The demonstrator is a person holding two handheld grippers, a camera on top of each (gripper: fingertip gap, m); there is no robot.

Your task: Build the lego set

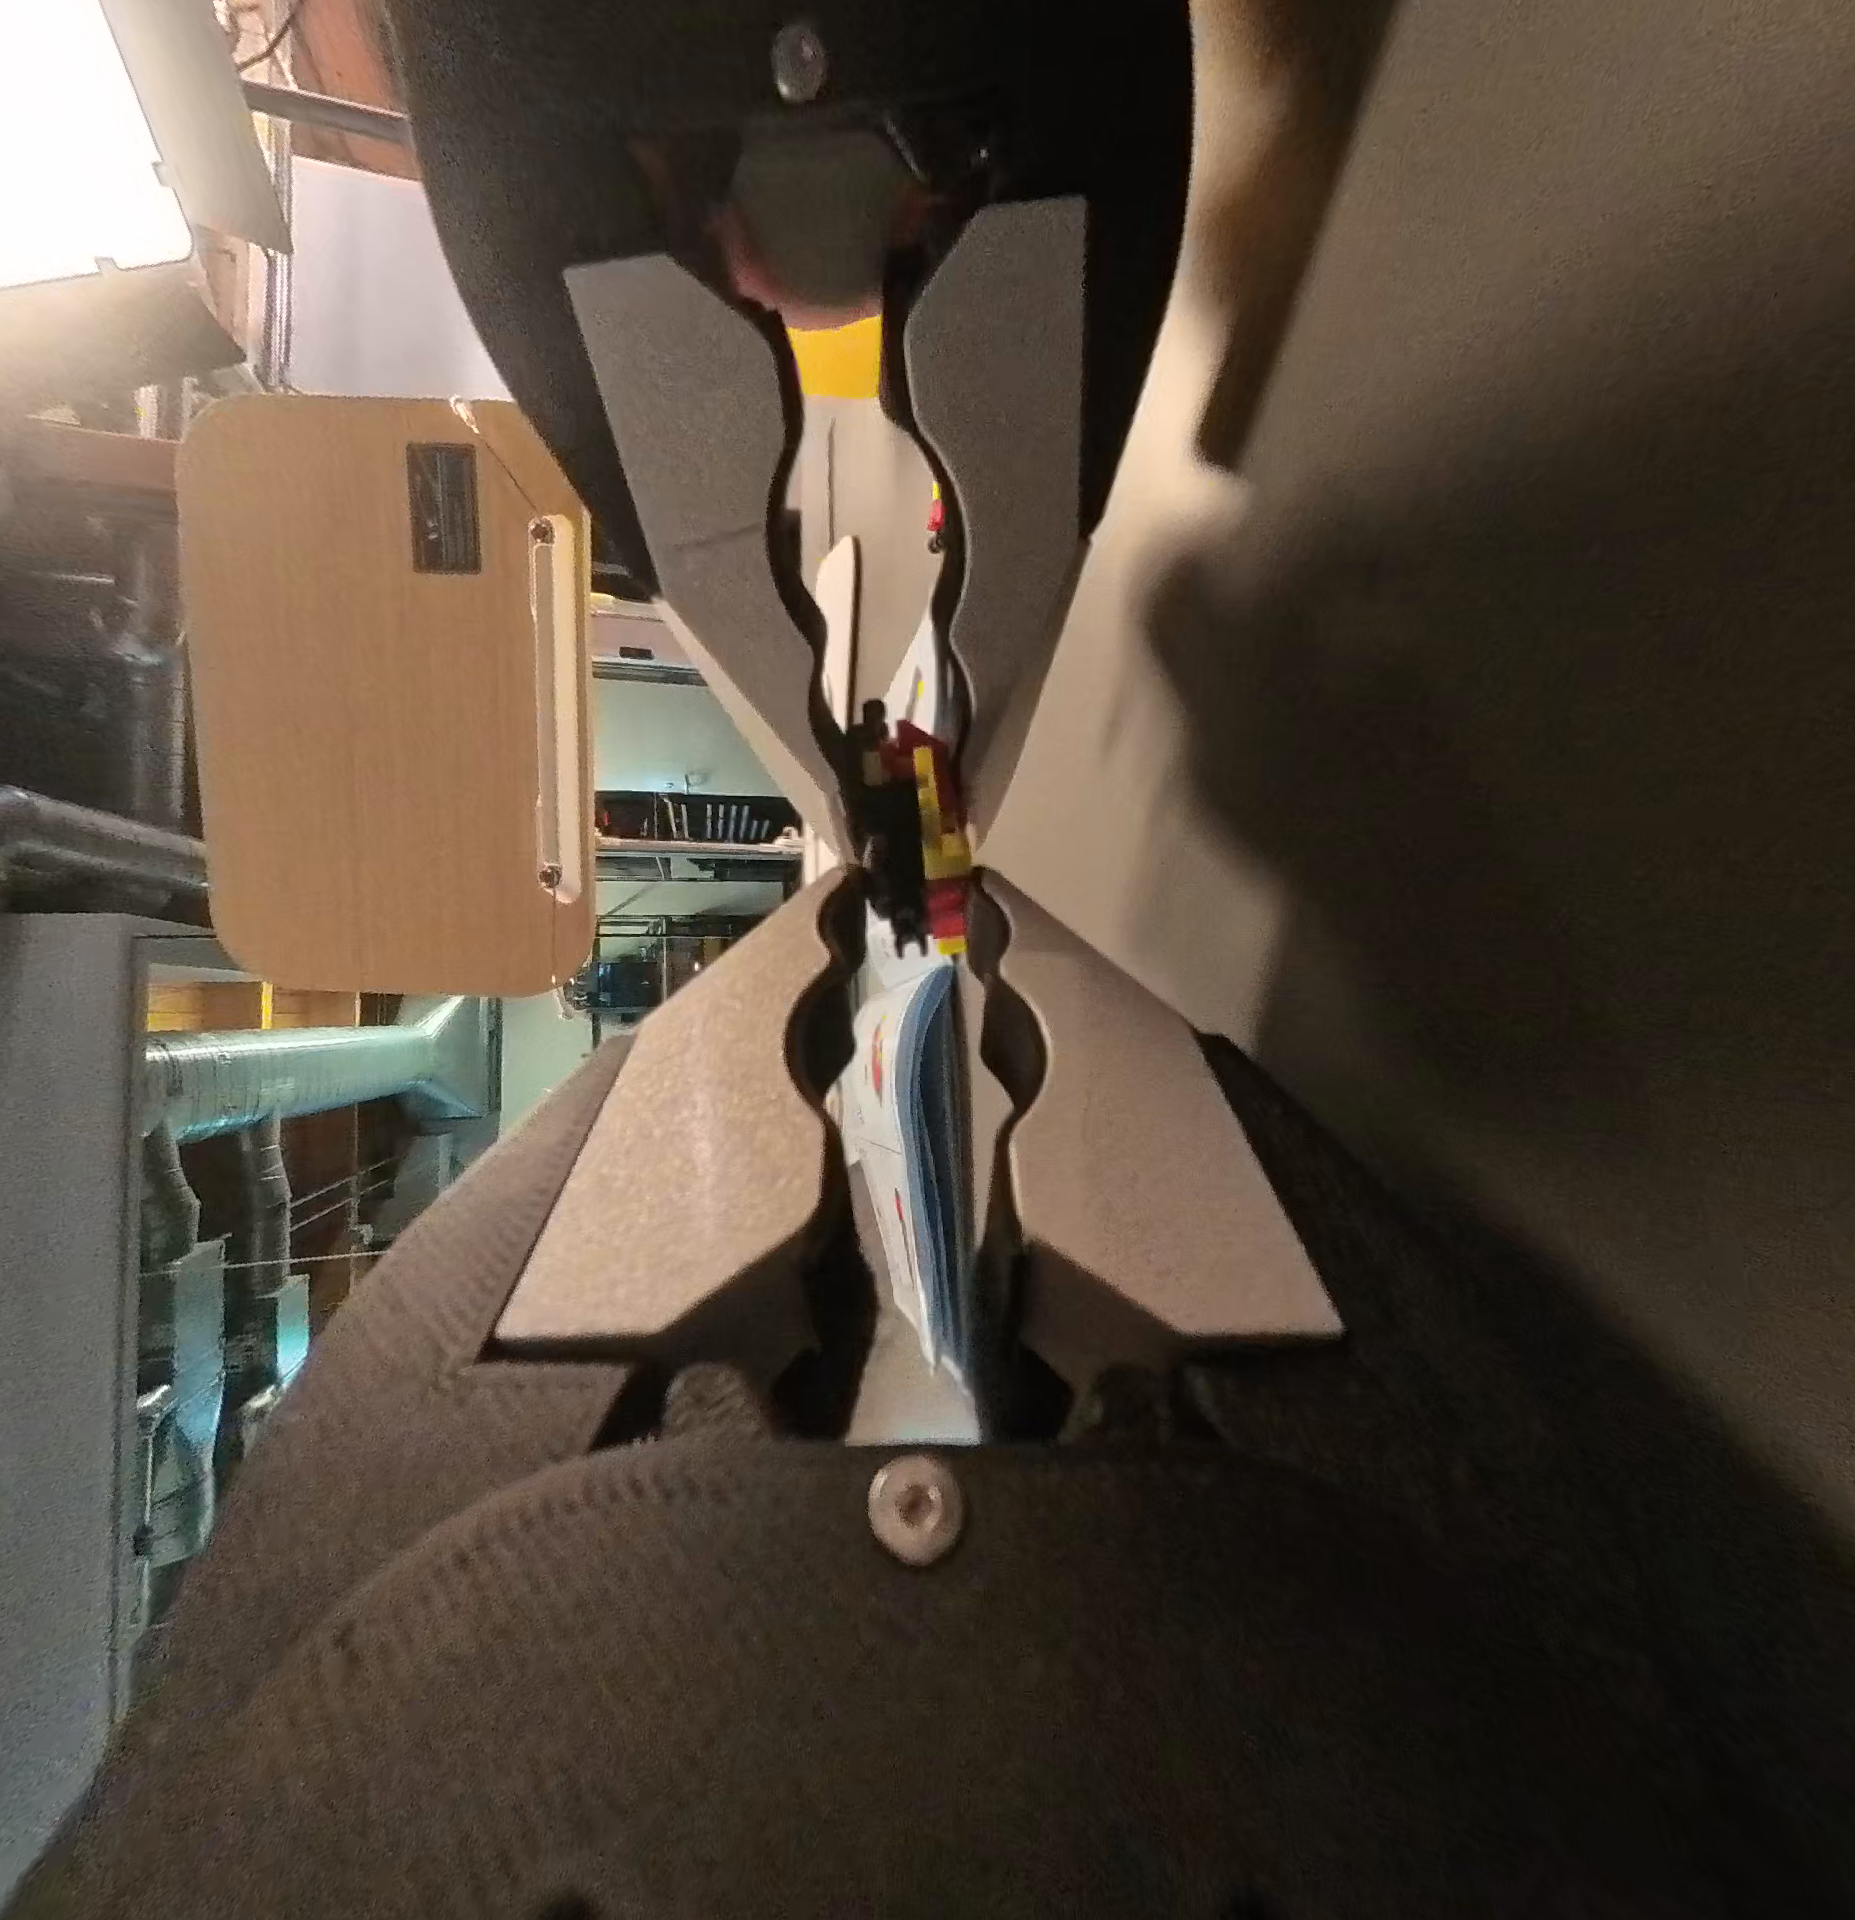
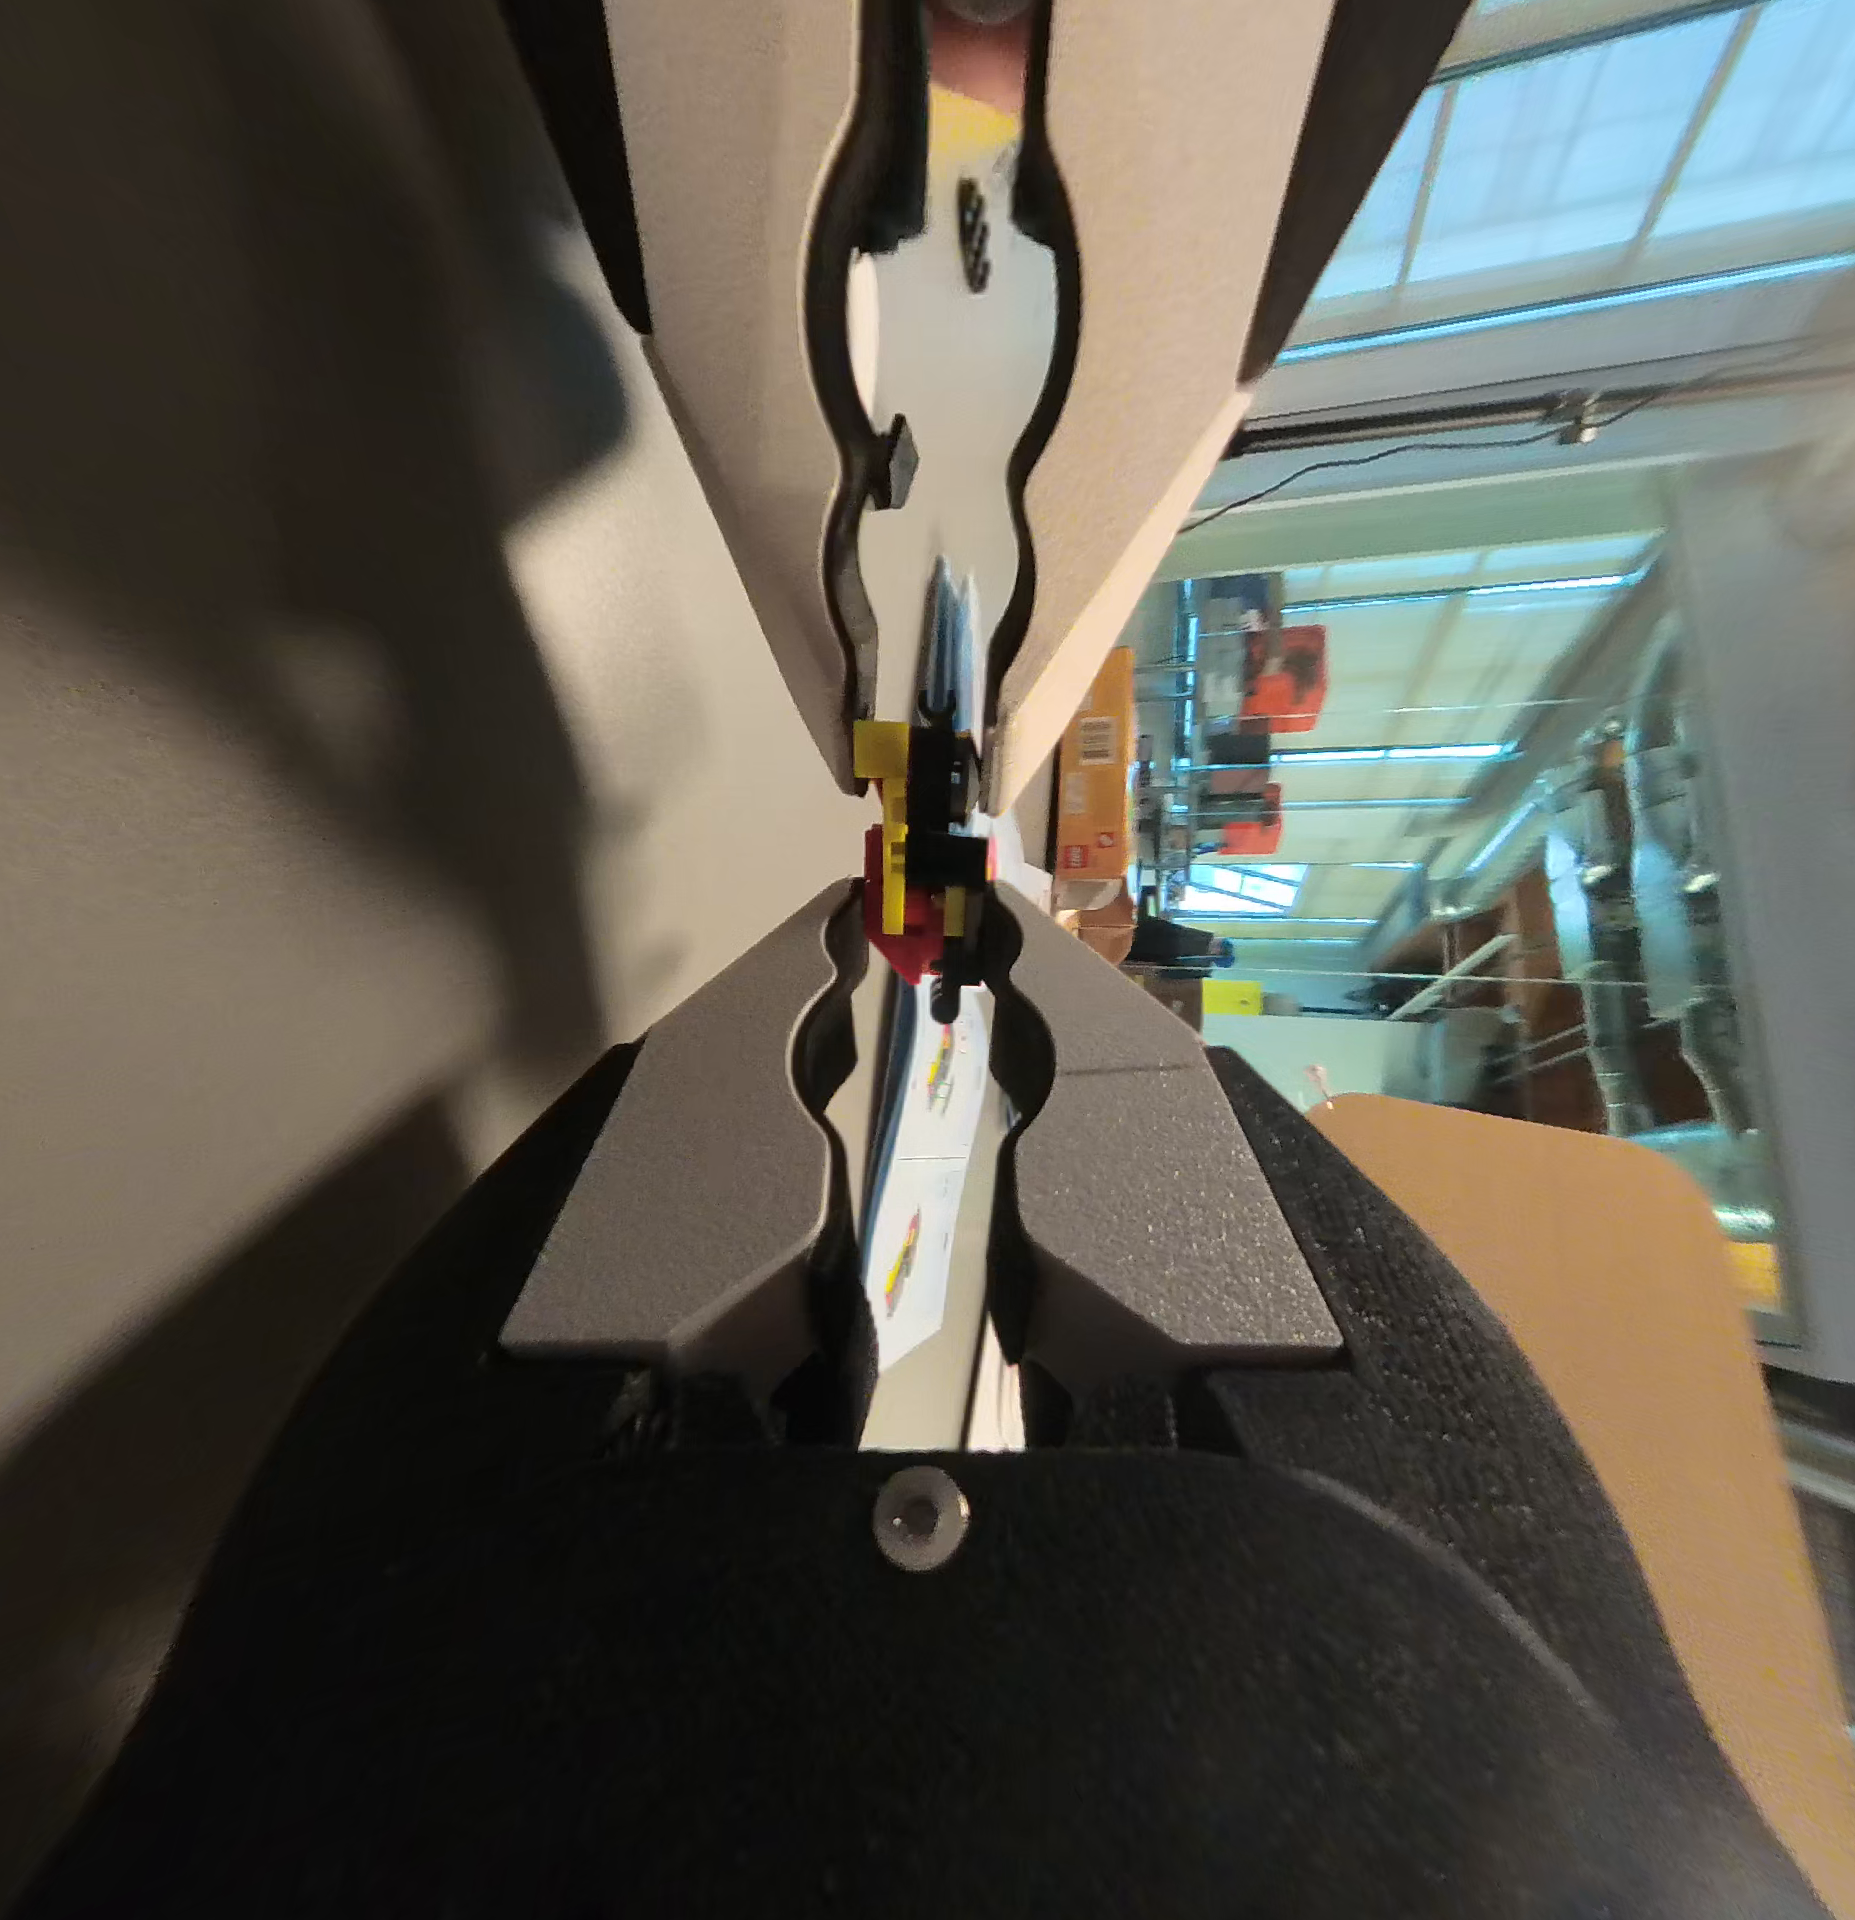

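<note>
Left wrist view: the lego assembly [image 1: 915,821], black, red and yellow, is clamped by the left gripper [image 1: 918,883] and, from opposite, the right gripper [image 1: 907,790].

Right wrist view: the same assembly [image 2: 928,852] is gripped between both tip pairs above the instruction booklet [image 2: 923,1195].

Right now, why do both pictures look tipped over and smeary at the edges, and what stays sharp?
Left wrist view: bright glare top left, blurred shadows on the right, lego model sharp between the left gripper tips. Right wrist view: wide-angle bending tilts the windows, right edge smeared, model and right gripper crisp.
</note>
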